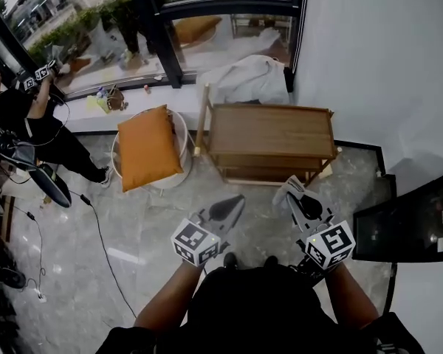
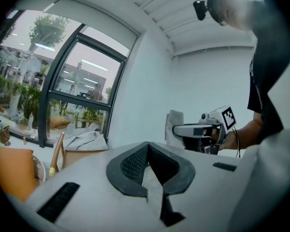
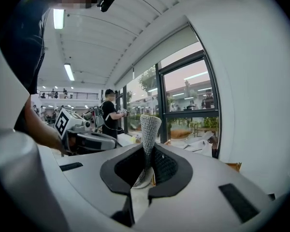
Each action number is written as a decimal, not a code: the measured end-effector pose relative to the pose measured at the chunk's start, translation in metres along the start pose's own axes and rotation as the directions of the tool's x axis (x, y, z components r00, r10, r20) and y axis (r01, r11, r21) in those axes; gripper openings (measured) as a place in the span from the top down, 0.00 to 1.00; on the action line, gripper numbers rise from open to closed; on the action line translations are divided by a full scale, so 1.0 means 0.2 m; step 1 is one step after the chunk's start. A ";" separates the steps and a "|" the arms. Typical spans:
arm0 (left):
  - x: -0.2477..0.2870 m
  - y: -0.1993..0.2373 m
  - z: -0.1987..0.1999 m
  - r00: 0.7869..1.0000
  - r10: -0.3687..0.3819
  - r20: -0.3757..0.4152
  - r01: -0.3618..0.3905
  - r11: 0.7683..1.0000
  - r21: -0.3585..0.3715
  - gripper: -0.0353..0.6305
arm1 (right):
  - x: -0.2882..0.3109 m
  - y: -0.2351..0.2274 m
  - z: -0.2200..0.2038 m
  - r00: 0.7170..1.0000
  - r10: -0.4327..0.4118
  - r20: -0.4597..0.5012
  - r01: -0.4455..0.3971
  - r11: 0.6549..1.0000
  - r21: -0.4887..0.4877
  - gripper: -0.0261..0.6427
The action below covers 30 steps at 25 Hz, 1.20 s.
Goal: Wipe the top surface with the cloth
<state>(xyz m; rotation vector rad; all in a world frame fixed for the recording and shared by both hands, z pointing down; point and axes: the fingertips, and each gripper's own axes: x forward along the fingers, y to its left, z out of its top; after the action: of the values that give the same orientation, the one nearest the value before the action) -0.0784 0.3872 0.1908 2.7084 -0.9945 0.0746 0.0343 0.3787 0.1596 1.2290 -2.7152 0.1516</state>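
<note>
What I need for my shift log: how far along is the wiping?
Done: the cloth is clamped in the right hand-held gripper. In hand: both hang short of the wooden table; the left hand-held gripper is shut, empty. Left: wiping its whole top.

Wooden desk (image 1: 269, 127) standing on grey marble floor (image 1: 155, 227), round white seat (image 1: 179, 177) holding an orange cushion (image 1: 146, 147) sitting beside it, black cable (image 1: 103, 245) trailing across floor.
</note>
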 end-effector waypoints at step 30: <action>0.18 0.35 -0.01 0.997 0.078 0.011 -0.078 0.997 0.012 0.93 | 0.30 -0.17 -0.13 0.992 0.127 -0.016 -0.126 0.989 0.080 0.91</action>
<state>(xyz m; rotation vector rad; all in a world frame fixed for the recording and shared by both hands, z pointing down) -0.0962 0.3133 0.2133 2.6837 -1.1071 0.0812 0.0242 0.3165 0.1973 1.0672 -2.7933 0.2883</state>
